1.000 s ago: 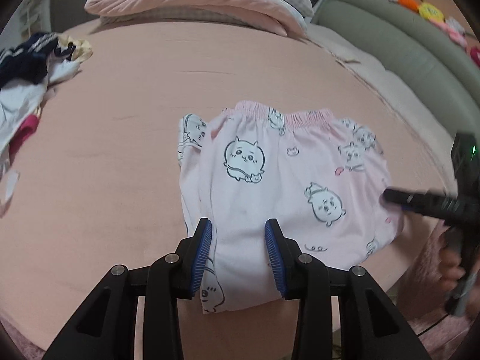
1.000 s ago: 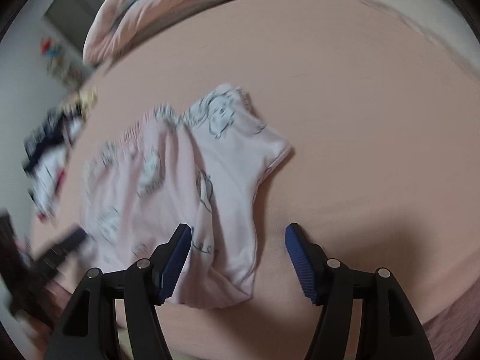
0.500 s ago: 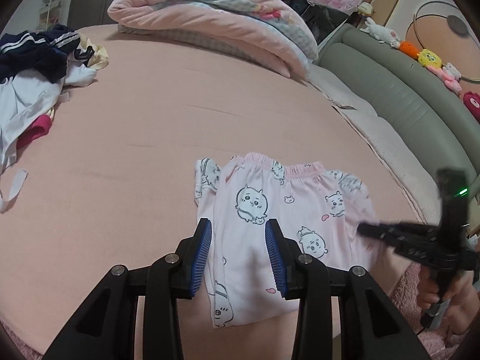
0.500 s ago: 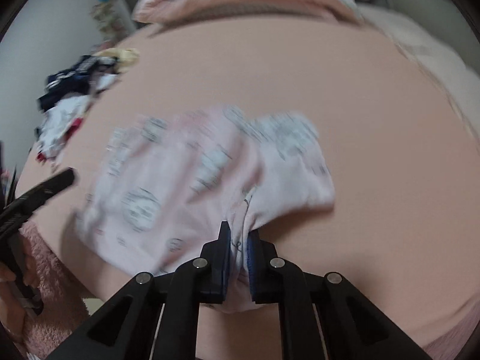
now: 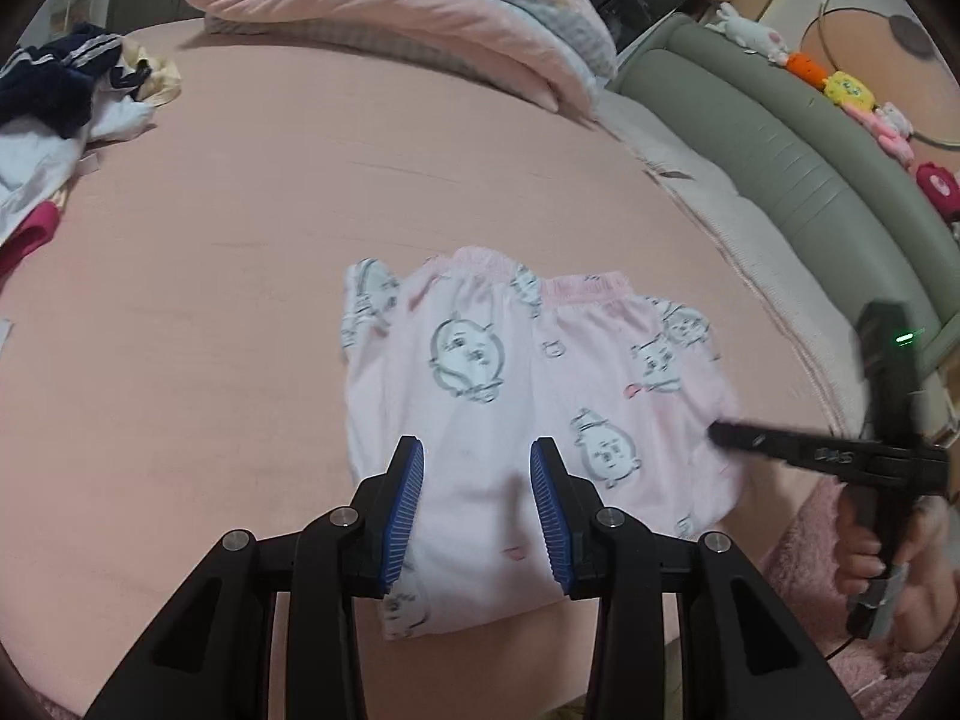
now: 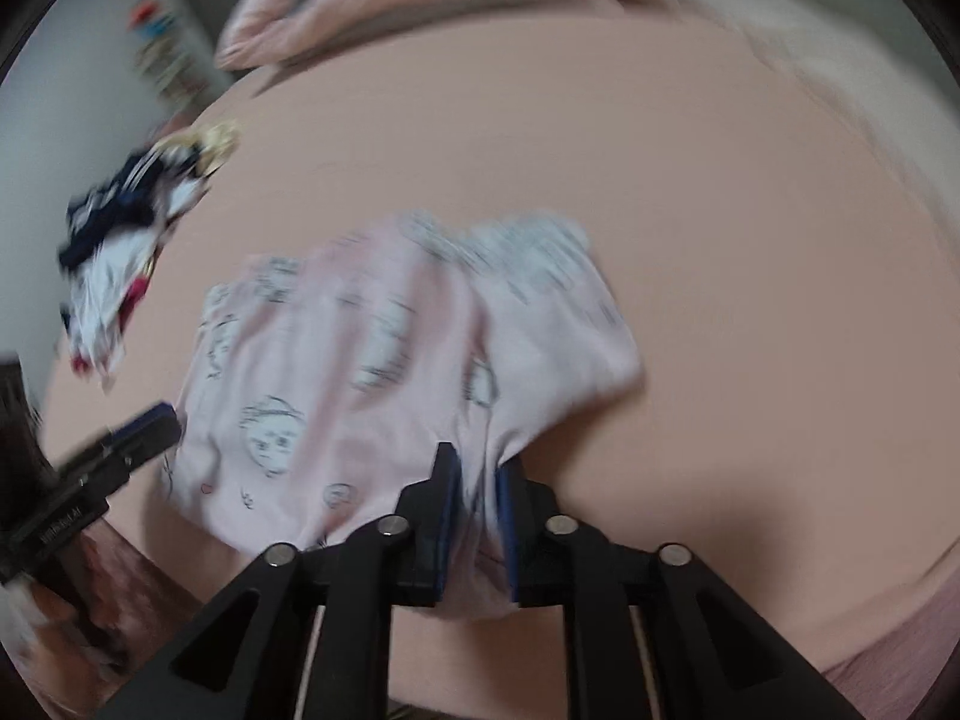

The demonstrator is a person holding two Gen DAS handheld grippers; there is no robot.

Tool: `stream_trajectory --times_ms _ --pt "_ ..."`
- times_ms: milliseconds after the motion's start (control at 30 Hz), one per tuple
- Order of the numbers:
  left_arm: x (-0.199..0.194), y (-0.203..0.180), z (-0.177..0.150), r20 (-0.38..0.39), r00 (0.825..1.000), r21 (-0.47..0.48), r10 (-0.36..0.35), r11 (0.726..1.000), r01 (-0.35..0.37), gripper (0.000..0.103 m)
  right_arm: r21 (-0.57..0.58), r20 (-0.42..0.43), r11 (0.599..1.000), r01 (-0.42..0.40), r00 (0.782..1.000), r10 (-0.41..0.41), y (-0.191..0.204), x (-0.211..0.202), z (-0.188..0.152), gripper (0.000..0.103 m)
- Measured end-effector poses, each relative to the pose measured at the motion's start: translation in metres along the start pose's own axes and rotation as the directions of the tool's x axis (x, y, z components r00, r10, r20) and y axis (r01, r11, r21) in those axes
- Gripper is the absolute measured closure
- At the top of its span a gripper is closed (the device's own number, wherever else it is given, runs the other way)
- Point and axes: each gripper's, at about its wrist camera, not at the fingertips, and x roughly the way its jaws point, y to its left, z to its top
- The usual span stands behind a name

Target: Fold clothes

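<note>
Altogether one pair of pink pajama pants (image 5: 528,420) with cartoon faces lies folded near the front edge of the bed (image 5: 252,252), its elastic waistband toward the far side. Two grippers work on it. The left gripper (image 5: 477,498) hangs just over the near part of the pants with its two blue pads spread and only flat cloth showing between them; whether the pads touch the fabric cannot be told. The right gripper (image 6: 477,495) has a bunched edge of the pants pinched between its two pads, and its jaws have just been easing apart a little with the cloth between them. From the left wrist view that gripper shows only as a blurred black bar at the pants' right edge, held by one hand (image 5: 870,552) partly cut off by the frame. One heap of loose clothes (image 5: 66,114), dark blue, white and red, sits at the far left of the bed, well apart from the pants, and runs out of view. One folded pink quilt (image 5: 396,6) lies across the far end. Along the green headboard (image 5: 798,162) sit several small plush toys (image 5: 846,90); their exact count is hard to make out. The right wrist view is smeared throughout.
</note>
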Motion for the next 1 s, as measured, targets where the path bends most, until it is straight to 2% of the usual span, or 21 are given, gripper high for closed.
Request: stream_trajectory --times_ms 33,133,167,200,233,333,433,500,533,567,600,667,700,800,900,1000 --pt "-0.001 -0.001 0.001 0.005 1.0 0.004 -0.003 1.0 0.003 0.069 0.043 -0.02 0.999 -0.028 0.999 0.029 -0.009 0.004 0.0 0.079" --pt "0.0 -0.002 0.003 0.006 1.0 0.002 0.002 1.0 -0.002 0.069 0.08 -0.041 0.986 -0.147 0.988 0.151 -0.011 0.019 0.0 0.05" --pt "0.0 -0.001 0.004 0.006 1.0 -0.004 0.003 1.0 -0.003 0.069 0.056 -0.026 0.981 -0.185 0.982 0.187 -0.006 0.02 0.002 0.053" --pt "-0.002 0.002 0.003 0.008 1.0 -0.012 0.005 1.0 -0.005 0.069 0.026 -0.018 0.98 -0.199 0.98 0.2 0.001 0.022 0.004 0.062" --pt "-0.004 0.004 0.002 0.011 1.0 -0.021 0.008 1.0 -0.007 0.069 -0.013 -0.02 0.983 -0.181 0.983 0.181 0.01 0.023 0.007 0.093" --pt "-0.01 0.013 0.003 0.033 0.999 -0.064 0.009 0.998 -0.007 0.069 -0.162 0.052 0.979 -0.121 0.99 0.131 0.05 0.008 0.016 0.093" --pt "-0.018 0.02 0.001 0.059 0.998 -0.095 0.024 0.995 -0.018 0.069 -0.331 0.112 0.94 -0.088 0.985 0.132 0.102 -0.01 0.015 0.093" --pt "-0.022 0.025 0.001 0.073 0.996 -0.112 0.057 0.992 -0.049 0.069 -0.428 0.083 0.899 -0.094 0.986 0.143 0.135 -0.007 0.008 0.089" --pt "-0.021 0.028 0.0 0.07 0.994 -0.124 0.089 0.989 -0.08 0.069 -0.472 0.04 0.876 -0.1 0.99 0.135 0.149 0.001 0.001 0.087" --pt "-0.02 0.031 -0.001 0.068 0.99 -0.135 0.121 0.985 -0.111 0.069 -0.51 -0.001 0.854 -0.104 0.993 0.12 0.158 0.011 -0.006 0.077" --pt "-0.019 0.035 -0.001 0.062 0.988 -0.15 0.139 0.98 -0.128 0.069 -0.527 -0.042 0.844 -0.101 0.995 0.093 0.159 0.025 -0.013 0.073" --pt "-0.018 0.042 -0.001 0.055 0.994 -0.199 0.095 0.977 -0.083 0.069 -0.51 -0.113 0.854 -0.104 0.992 0.054 0.155 0.048 -0.019 0.072" --pt "-0.02 0.044 -0.001 0.063 0.996 -0.213 0.07 0.975 -0.056 0.069 -0.484 -0.112 0.866 -0.129 0.99 0.085 0.15 0.042 -0.016 0.072" --pt "-0.027 0.043 0.001 0.104 0.994 -0.231 -0.025 0.972 0.049 0.069 -0.467 -0.023 0.862 -0.197 0.977 0.211 0.135 -0.006 -0.009 0.072" --pt "-0.028 0.037 0.004 0.123 0.986 -0.223 -0.115 0.965 0.14 0.069 -0.42 0.083 0.884 -0.203 0.962 0.26 0.108 -0.038 -0.007 0.065" --pt "-0.024 0.024 0.003 0.11 0.982 -0.189 -0.155 0.967 0.173 0.069 -0.292 0.15 0.93 -0.223 0.95 0.274 0.071 -0.046 0.001 0.065"
